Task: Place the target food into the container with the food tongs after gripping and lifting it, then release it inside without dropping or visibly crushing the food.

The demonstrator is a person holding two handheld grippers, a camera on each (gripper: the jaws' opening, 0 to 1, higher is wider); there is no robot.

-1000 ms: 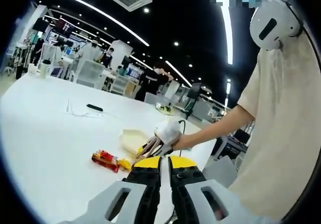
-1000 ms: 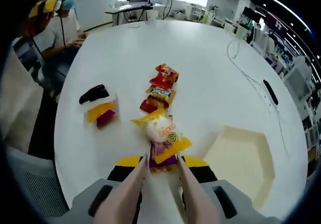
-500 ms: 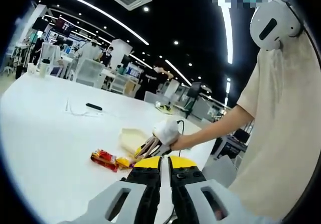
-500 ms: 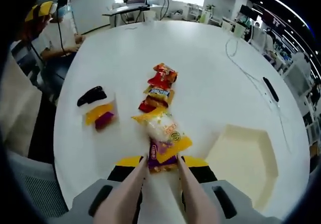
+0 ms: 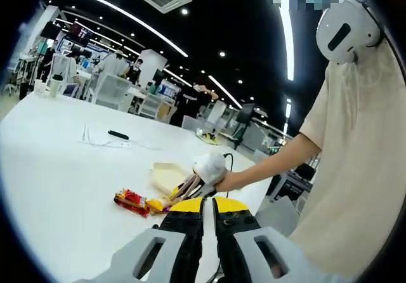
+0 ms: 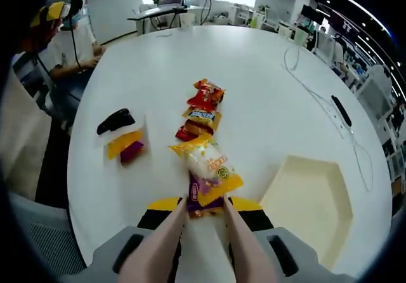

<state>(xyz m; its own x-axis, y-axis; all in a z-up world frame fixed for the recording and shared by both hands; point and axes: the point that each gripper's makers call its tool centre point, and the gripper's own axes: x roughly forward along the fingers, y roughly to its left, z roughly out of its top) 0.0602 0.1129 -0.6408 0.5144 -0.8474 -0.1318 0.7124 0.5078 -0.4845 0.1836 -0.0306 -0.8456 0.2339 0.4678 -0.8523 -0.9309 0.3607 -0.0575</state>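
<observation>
Right tongs [image 6: 204, 208] pinch a snack pack [image 6: 209, 172], its long axis running 6 to 12 from the tips; container [image 6: 309, 205] at 3; more snacks [image 6: 202, 113] at 12 on the white bench [image 6: 254, 80]; open office beyond; left tongs [image 5: 208, 210] pressed together.

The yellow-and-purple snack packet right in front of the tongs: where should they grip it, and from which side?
Grip the snack packet at its near purple end, across the narrow width, coming along the white table from the tongs' side. That flat sealed end already lies between the tips, so pinching it probably spares the bulging white middle. The cream container sits just right of them.
</observation>
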